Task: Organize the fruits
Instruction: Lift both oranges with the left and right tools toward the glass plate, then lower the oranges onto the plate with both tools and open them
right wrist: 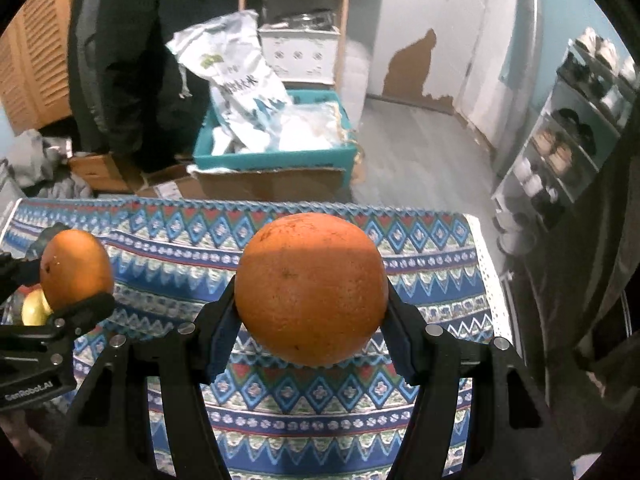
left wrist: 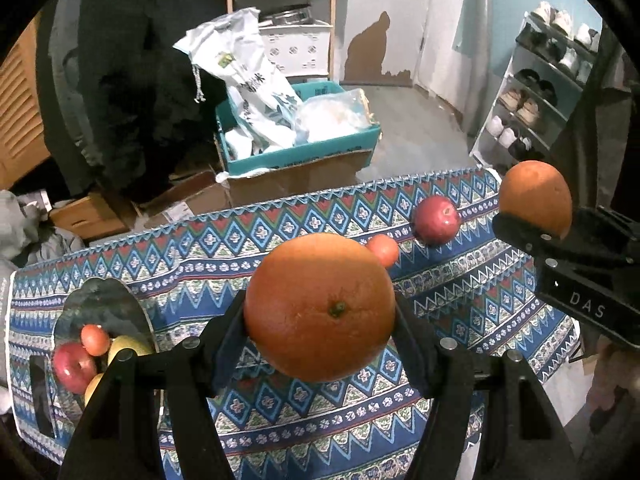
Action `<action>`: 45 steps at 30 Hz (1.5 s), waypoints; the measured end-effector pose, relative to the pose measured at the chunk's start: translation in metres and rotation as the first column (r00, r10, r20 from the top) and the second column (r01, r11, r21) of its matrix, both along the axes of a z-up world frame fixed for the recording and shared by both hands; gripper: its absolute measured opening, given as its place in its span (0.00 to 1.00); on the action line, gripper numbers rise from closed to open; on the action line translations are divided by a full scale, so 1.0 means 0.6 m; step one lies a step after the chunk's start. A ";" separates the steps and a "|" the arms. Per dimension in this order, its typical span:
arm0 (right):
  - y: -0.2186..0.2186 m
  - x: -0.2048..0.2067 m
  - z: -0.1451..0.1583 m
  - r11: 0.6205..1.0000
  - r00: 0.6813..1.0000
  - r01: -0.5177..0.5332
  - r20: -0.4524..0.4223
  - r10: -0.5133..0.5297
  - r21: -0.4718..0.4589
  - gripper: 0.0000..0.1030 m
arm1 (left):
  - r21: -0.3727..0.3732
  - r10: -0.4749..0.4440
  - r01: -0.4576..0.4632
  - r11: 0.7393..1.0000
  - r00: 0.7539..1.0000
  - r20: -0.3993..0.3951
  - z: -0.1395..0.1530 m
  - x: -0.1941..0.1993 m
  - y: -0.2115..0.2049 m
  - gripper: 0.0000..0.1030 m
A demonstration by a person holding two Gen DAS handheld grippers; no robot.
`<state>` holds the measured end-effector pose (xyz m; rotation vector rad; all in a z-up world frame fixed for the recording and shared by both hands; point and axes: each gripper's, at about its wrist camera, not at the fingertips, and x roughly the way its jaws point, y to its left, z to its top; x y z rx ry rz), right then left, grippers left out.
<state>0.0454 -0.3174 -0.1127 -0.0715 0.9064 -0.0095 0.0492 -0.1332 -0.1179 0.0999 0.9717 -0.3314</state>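
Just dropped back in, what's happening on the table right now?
Each handheld gripper is clamped on a large round orange, lifted above the patterned blue tablecloth. The left gripper holds one orange; the right gripper holds the other orange. A red apple and a small reddish-orange fruit remain on the cloth. A clear glass bowl at the left already holds several fruits.

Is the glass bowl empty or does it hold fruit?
It holds fruit: the bowl contains a red apple, a small orange fruit and yellow fruit.
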 end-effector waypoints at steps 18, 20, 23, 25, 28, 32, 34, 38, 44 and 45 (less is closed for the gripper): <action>0.108 0.004 0.051 0.992 0.991 -0.124 0.057 0.123 0.015 0.62 | -0.027 0.088 -0.087 0.996 0.995 0.051 0.040 -0.017 0.102 0.67; 0.119 0.005 0.055 0.991 0.989 -0.134 0.061 0.133 0.012 0.62 | -0.033 0.101 -0.099 0.995 0.993 0.056 0.043 -0.017 0.115 0.67; 0.138 0.009 0.059 0.988 0.986 -0.153 0.065 0.152 0.009 0.62 | -0.043 0.122 -0.120 0.992 0.991 0.055 0.047 -0.015 0.135 0.67; 0.147 0.011 0.058 0.987 0.985 -0.160 0.064 0.159 0.008 0.62 | -0.048 0.134 -0.132 0.990 0.989 0.055 0.047 -0.013 0.146 0.67; 0.164 0.017 0.057 0.985 0.983 -0.175 0.063 0.174 0.010 0.62 | -0.054 0.158 -0.155 0.986 0.986 0.052 0.048 -0.009 0.163 0.67; 0.191 0.025 0.051 0.979 0.978 -0.204 0.056 0.203 0.016 0.62 | -0.060 0.186 -0.183 0.981 0.981 0.046 0.044 -0.004 0.188 0.67; 0.203 0.029 0.049 0.977 0.976 -0.213 0.053 0.212 0.019 0.62 | -0.060 0.198 -0.195 0.979 0.979 0.042 0.041 -0.003 0.198 0.67; 0.229 0.039 0.043 0.972 0.972 -0.233 0.043 0.231 0.028 0.62 | -0.056 0.222 -0.220 0.974 0.974 0.032 0.031 0.000 0.224 0.67; 0.273 0.053 0.034 0.963 0.963 -0.268 0.029 0.267 0.036 0.62 | -0.053 0.270 -0.269 0.962 0.963 0.009 0.013 0.006 0.271 0.67; 0.279 0.054 0.032 0.961 0.962 -0.273 0.026 0.272 0.036 0.62 | -0.053 0.279 -0.278 0.959 0.960 0.004 0.010 0.007 0.278 0.67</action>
